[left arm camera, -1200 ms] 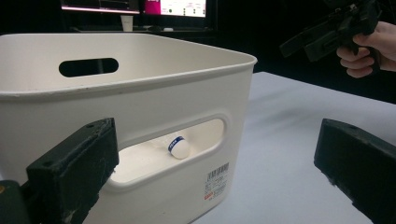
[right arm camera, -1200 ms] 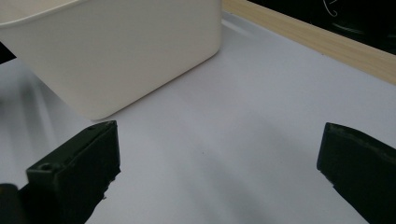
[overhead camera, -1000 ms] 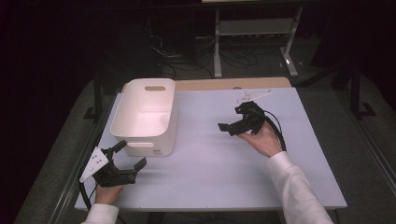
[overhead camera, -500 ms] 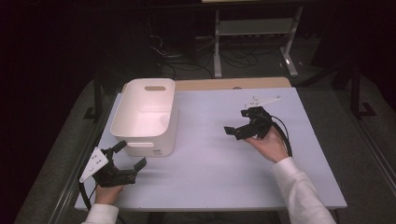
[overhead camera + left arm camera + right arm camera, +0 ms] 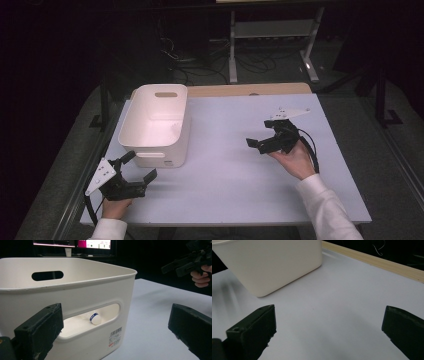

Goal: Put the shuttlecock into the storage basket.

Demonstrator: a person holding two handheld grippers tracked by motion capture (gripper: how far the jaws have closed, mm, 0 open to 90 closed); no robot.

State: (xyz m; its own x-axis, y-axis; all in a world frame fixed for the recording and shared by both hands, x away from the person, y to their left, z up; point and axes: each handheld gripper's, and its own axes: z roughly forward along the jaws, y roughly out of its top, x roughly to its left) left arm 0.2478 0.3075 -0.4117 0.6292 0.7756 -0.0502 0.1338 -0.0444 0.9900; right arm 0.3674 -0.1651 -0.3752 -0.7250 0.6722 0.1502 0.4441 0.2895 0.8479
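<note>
Bin (image 5: 131, 131) on table (image 5: 225, 190) | holds white ball (image 5: 95, 318) (blue band)

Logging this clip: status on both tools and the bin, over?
Left tool open, empty, at bin's near end. Right tool open, empty, over bare table. White bin upright, small white object inside. Nothing in the way.
</note>
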